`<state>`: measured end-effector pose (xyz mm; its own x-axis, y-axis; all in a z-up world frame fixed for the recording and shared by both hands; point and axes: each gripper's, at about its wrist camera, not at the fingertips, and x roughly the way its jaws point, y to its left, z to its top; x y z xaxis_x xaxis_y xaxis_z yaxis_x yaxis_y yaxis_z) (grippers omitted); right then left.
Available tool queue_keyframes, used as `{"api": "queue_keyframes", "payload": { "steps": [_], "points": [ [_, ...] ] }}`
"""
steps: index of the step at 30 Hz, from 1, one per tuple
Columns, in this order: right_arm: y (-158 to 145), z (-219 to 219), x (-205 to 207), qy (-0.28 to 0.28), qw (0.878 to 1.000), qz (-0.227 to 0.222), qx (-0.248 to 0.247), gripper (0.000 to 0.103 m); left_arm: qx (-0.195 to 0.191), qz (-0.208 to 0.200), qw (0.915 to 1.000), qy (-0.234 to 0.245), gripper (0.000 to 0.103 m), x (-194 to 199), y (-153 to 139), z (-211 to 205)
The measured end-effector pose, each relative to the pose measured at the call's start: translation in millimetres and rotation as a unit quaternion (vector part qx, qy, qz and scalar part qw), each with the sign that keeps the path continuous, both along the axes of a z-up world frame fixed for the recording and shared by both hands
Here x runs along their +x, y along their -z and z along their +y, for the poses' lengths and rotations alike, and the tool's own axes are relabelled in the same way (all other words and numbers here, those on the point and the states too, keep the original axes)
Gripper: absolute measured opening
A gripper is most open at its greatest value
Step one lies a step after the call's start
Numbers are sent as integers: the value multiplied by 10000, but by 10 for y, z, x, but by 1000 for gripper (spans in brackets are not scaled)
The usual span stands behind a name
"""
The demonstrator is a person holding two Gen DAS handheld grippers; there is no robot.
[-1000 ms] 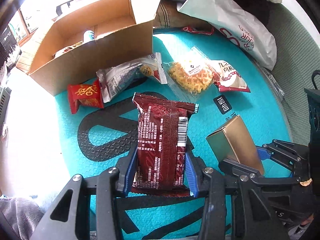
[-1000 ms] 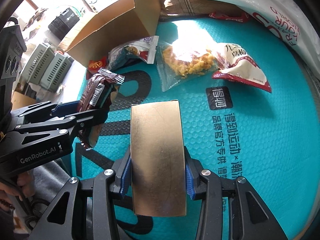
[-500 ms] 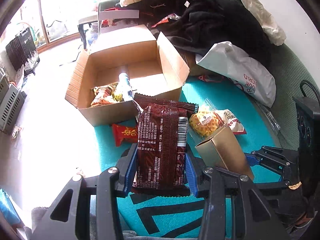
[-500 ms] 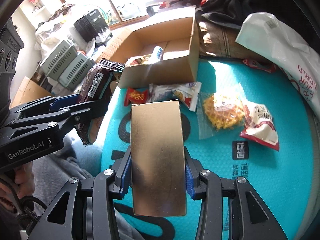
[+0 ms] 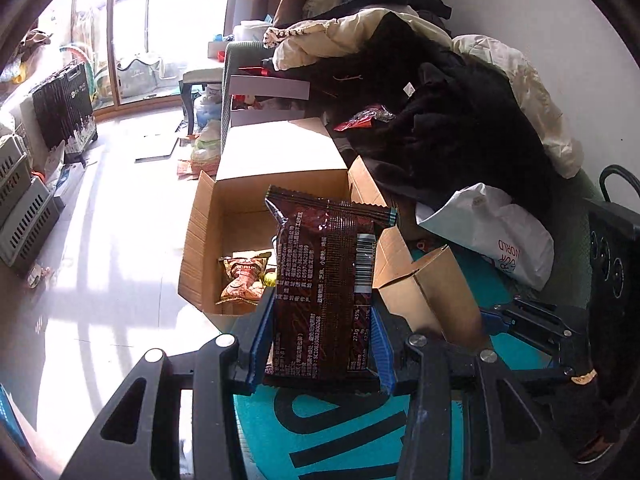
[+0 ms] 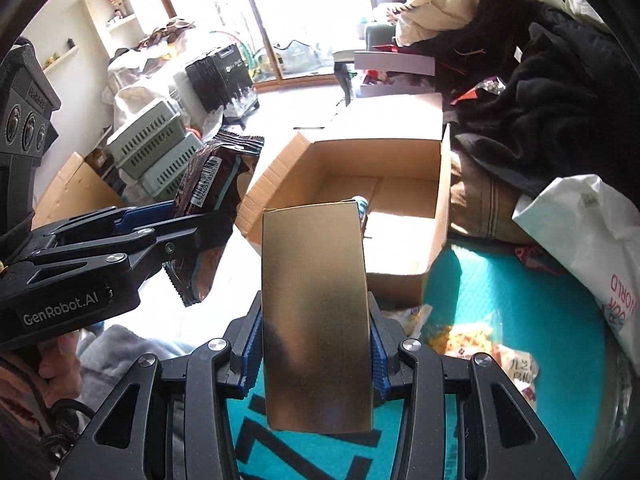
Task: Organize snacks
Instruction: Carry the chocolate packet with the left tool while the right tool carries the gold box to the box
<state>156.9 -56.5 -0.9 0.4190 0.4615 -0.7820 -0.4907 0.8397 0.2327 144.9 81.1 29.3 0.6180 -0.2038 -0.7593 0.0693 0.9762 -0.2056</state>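
Observation:
My left gripper is shut on a dark brown snack packet and holds it in the air in front of the open cardboard box; the packet also shows in the right wrist view. My right gripper is shut on a gold box, held up before the same cardboard box. The gold box appears in the left wrist view to the right of the packet. A snack bag lies inside the cardboard box.
The teal mat carries a yellow snack bag and other packets. A white plastic bag and a pile of dark clothes sit to the right. Green crates stand on the floor at left.
Both grippers have lifted with their loads and moved toward the cardboard box. The view has tilted up from the mat to the room.

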Motion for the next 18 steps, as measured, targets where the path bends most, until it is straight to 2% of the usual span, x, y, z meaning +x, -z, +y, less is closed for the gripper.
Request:
{"api": "queue_keyframes", "payload": {
  "steps": [8, 18],
  "points": [
    [-141, 185, 436, -102, 9993, -362, -34, 43, 35, -97, 9998, -184, 42, 397, 44, 171],
    [117, 307, 984, 37, 9992, -367, -166, 43, 289, -9, 9994, -191, 42, 926, 368, 273]
  ]
}}
